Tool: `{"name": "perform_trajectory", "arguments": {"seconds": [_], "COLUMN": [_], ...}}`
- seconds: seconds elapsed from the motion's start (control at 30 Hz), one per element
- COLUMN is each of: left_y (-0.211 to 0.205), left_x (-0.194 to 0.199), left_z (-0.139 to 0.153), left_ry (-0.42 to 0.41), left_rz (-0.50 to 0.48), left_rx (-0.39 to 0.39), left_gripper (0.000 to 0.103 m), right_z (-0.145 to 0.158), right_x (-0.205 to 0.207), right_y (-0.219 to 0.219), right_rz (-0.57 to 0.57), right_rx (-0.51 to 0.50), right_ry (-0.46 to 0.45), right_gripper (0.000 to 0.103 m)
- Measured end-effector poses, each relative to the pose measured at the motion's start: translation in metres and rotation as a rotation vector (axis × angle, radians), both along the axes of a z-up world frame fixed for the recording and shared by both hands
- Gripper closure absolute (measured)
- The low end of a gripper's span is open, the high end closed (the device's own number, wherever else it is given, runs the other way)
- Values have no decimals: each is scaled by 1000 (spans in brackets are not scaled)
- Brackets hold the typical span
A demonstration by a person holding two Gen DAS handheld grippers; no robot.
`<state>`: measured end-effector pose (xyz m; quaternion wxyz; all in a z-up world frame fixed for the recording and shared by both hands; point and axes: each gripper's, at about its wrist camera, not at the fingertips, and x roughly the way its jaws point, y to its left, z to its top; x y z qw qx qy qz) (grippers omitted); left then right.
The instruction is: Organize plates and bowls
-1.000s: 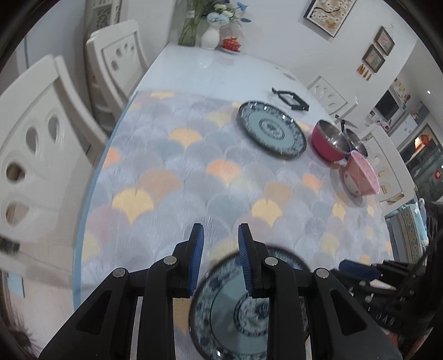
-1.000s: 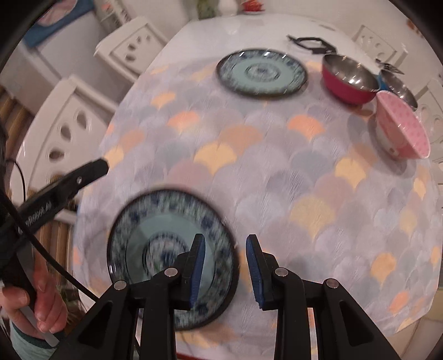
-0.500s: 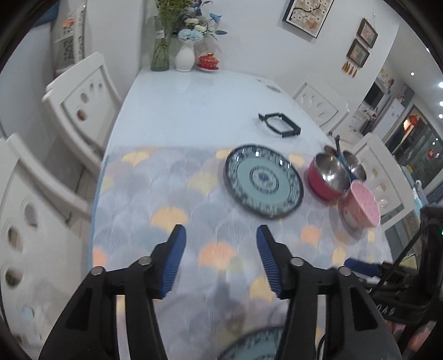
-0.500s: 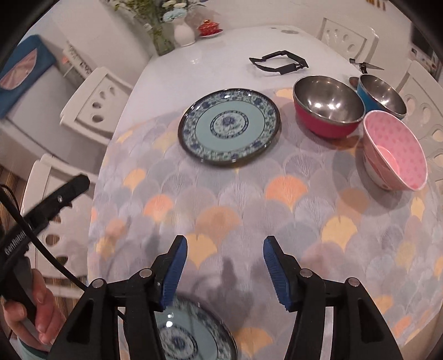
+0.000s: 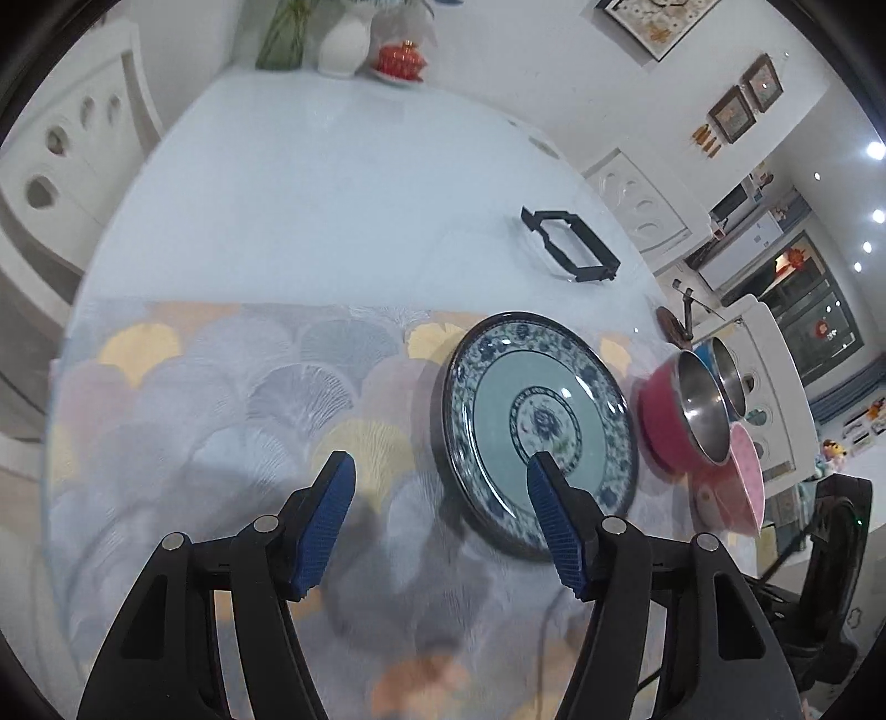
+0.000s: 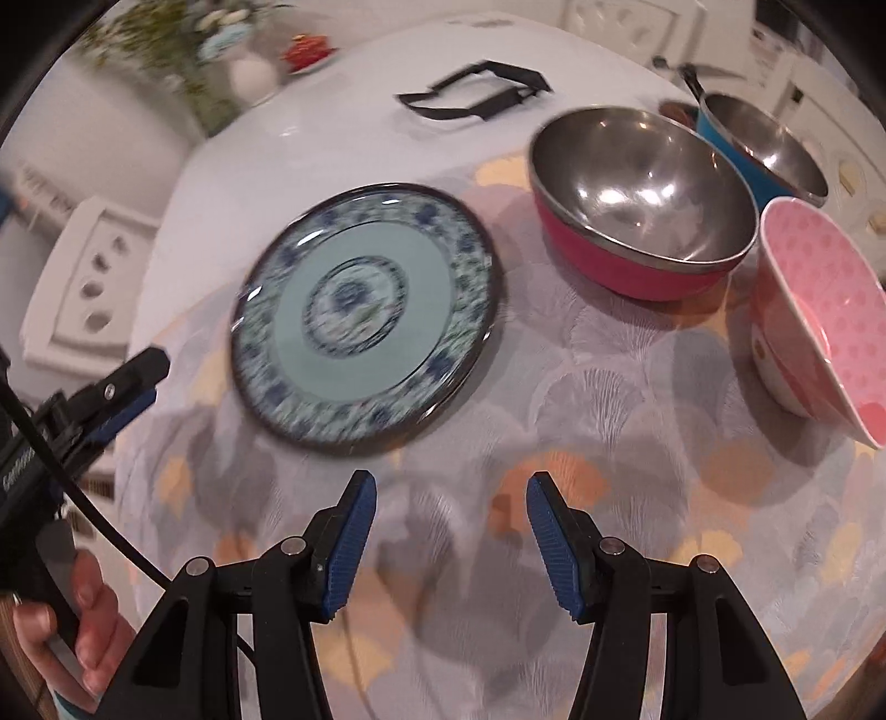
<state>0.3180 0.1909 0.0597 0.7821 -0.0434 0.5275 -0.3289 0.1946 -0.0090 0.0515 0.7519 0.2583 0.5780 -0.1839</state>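
- The left tool (image 5: pixel 437 479) points steeply down at the table, its blue pads standing well apart with nothing between them; the jaws have just been opening further. Its right pad overlaps the near rim of the patterned plate (image 5: pixel 534 426) in the view.
- The right tool (image 6: pixel 451 501) also tilts down, jaws parted and empty, having opened within the last moment. The plate (image 6: pixel 365 310) lies just ahead of it, to the left.
- A hand (image 6: pixel 83 626) grips the left tool's handle at the lower left of the right wrist view.
- Counted: one plate, three bowls. Ahead right of the right tool sit a red steel-lined bowl (image 6: pixel 642 194), a blue steel-lined bowl (image 6: pixel 758 144) behind it and a tilted pink dotted bowl (image 6: pixel 819 310).
- A fan-patterned cloth (image 6: pixel 609 387) covers the near part of the white table (image 5: pixel 332 194). A black frame (image 5: pixel 570 243) lies beyond the plate; a white vase (image 5: pixel 343 39) stands at the far end, white chairs (image 5: pixel 72 144) around.
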Motion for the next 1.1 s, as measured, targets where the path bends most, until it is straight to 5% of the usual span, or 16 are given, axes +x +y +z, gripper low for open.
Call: {"name": "perform_trajectory", "arguments": {"seconds": [0.33,0.63,1.1], "left_y": [-31,-49,-54], "left_x": [33,42,34], "left_z": [-28,-40,-40], "left_ry": [25,32,-33], "left_rz": [-72,-121,-151], "left_rx": [-10,-36,10], "left_gripper": [47,63,78], "right_z": [-21,-26,-26], "right_x": [30,41,44], "right_y": [-21,-21,-21], "right_rz": [-60,-43,32], "right_rx": [-20,-71,-58], "right_ry": [-15,-33,-66], "right_gripper": [59,72,75]}}
